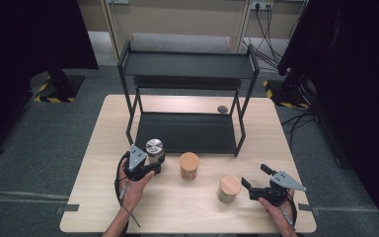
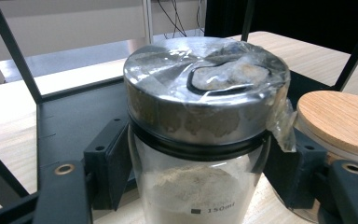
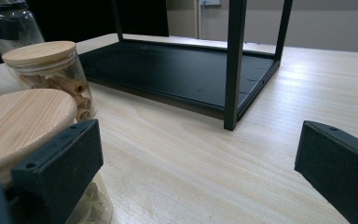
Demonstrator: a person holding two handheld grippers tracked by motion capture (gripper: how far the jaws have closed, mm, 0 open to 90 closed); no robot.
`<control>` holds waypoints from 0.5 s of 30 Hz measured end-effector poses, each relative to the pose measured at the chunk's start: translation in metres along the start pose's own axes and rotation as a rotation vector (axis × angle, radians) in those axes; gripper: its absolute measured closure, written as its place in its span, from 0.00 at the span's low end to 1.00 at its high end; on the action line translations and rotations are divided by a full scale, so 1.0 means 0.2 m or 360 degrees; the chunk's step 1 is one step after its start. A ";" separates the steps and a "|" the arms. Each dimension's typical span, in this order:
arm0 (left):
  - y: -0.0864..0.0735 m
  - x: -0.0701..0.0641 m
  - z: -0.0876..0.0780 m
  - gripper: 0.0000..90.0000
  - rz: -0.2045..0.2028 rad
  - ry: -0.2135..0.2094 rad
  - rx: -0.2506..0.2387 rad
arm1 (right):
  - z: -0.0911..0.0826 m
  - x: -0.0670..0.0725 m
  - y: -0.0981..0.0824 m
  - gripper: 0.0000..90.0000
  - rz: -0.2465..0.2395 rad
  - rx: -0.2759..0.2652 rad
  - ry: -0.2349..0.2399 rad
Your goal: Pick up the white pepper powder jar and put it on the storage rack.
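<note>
i take the black rack (image 1: 187,133) in the middle of the table (image 1: 98,197) as my marker and work from my side outward. nearest me, well in front of the rack's right leg, my right gripper (image 1: 252,180) rests low by the table's front right corner with its jaws spread wide and nothing between them; in the right gripper view the left jaw stands just beside the near wooden-lid jar (image 1: 229,188) without clamping it, the other jaw far off over bare wood. a little closer to the rack, just ahead of its front edge, stands the second wooden-lid jar (image 1: 189,165), which through the right gripper view seems to hold rolled sticks. level with it, at the rack's front left corner, my left gripper (image 1: 154,159) is clamped on the metal-lid jar (image 2: 200,116): the left gripper view shows both pads pressed on the glass just under the steel lid, plastic film crinkled over the top, pale powder inside. beyond, the rack's lower shelf (image 1: 185,129) and upper shelf (image 1: 187,65) both carry nothing. so i judge the work barely begun: one jar gripped at the rack's foot, not yet shelved, and the two wooden-lid jars left to handle, if shelving is the aim.
</note>
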State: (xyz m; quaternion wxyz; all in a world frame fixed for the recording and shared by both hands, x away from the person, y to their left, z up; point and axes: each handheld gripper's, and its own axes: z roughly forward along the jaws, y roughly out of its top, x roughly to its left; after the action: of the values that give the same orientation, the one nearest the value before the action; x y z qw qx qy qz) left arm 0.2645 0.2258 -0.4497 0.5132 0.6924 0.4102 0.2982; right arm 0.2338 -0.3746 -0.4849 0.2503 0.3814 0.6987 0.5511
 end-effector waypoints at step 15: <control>0.03 0.01 0.04 0.34 -0.0004 0.0010 -0.0008 | 0.00 0.00 0.00 0.01 -0.0003 0.0001 0.0000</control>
State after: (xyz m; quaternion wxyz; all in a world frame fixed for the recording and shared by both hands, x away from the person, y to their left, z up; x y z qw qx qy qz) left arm 0.2727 0.2230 -0.4465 0.5141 0.6896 0.4119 0.3007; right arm 0.2337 -0.3745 -0.4849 0.2507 0.3807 0.6992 0.5507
